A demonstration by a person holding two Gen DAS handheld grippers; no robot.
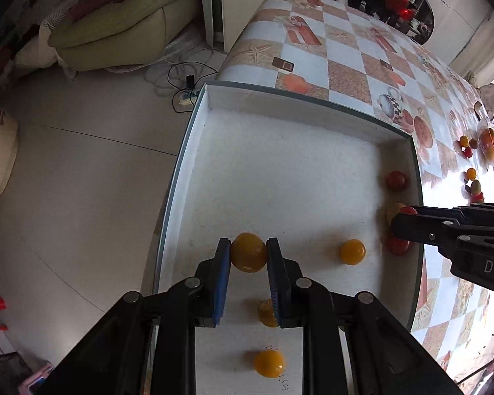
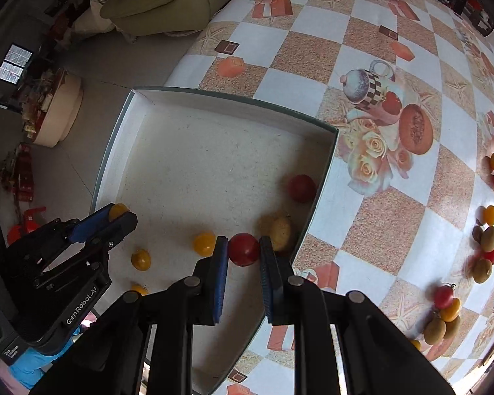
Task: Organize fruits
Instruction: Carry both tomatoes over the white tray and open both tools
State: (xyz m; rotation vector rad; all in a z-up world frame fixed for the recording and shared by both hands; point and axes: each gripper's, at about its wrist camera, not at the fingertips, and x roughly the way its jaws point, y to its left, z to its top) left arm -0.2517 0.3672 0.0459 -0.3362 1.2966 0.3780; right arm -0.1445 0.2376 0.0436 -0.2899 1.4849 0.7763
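A white shallow box [image 1: 280,105] [image 2: 214,102] sits on the checkered table. My left gripper [image 1: 248,253] is shut on a yellow tomato [image 1: 248,251] above the box's left part; it also shows in the right wrist view [image 2: 117,212]. My right gripper [image 2: 243,250] is shut on a red tomato [image 2: 243,249] near the box's right wall; in the left wrist view this gripper [image 1: 401,217] comes in from the right. Yellow tomatoes [image 1: 352,251] [image 1: 269,363] and red tomatoes [image 1: 396,180] [image 2: 301,187] lie in the box, along with a yellow-green fruit [image 2: 281,228].
Loose tomatoes and small green-brown fruits [image 2: 487,240] [image 2: 444,312] lie on the tablecloth [image 2: 378,164] to the right of the box. A clear bag of fruit [image 1: 487,141] sits further off. The table edge and the floor [image 1: 82,164] lie left of the box, beyond them a sofa [image 1: 122,29].
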